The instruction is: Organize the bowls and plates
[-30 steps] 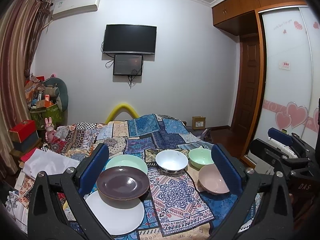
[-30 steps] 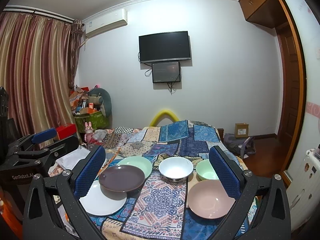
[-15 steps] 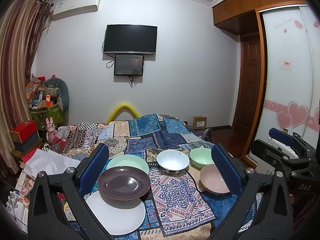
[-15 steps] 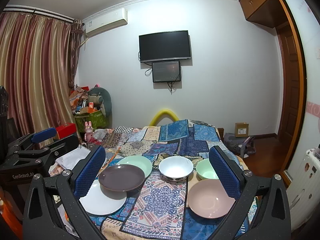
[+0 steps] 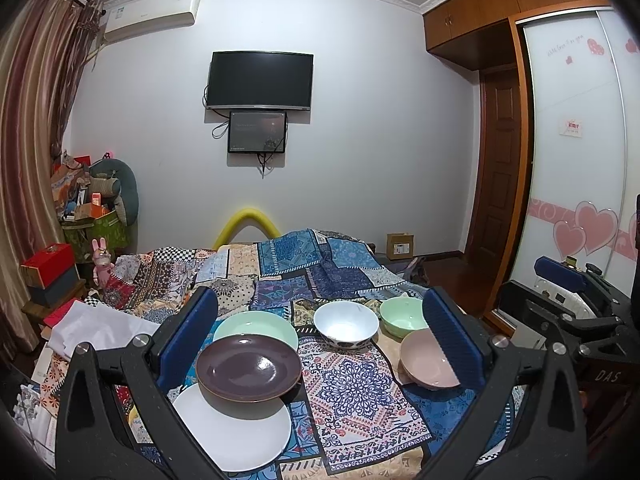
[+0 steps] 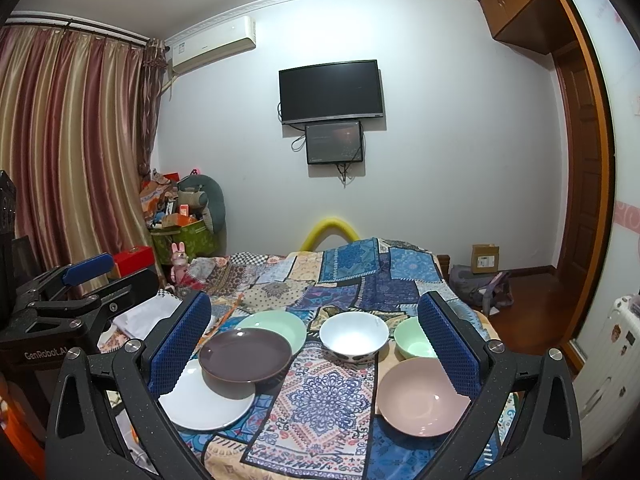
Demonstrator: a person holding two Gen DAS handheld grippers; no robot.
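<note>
1. Nothing on the bed has moved since a second ago; only the left view slid a hair, plates and bowls sit a touch further right in it. Right view unchanged.
2. Left tool (image 5: 320, 340): spread wide, nothing between its blue pads, hanging above the near end of the bed (image 5: 288, 268).
3. Right tool (image 6: 314, 344): also spread wide, empty, above the same near end.
4. Each tool shows at the edge of the other's view: right one at the right edge of the left view, left one at the left edge of the right view.
5. Brown plate (image 5: 248, 368): near-left part of the bed, resting partly over the white plate (image 5: 236, 436) and overlapping the green plate (image 5: 256, 324) behind it.
6. White plate is closest to the near-left corner; green plate is furthest back of the three.
7. White bowl (image 5: 346, 322): mid bed, right of the green plate, upright, dark pattern low on its outside.
8. Green bowl (image 5: 402, 316): just right of the white bowl, towards the bed's right edge.
9. Pink bowl (image 6: 424, 398): in front of the green bowl, near the right edge, upright, empty; the right tool's right pad overlaps its rim in that view.
10. All six pieces lie on a patchwork cloth (image 6: 320, 400) covering the bed.
11. Background: TV (image 6: 330, 92) on the far wall with a smaller screen (image 6: 334, 143) under it, curtains (image 6: 72, 152) at left.
</note>
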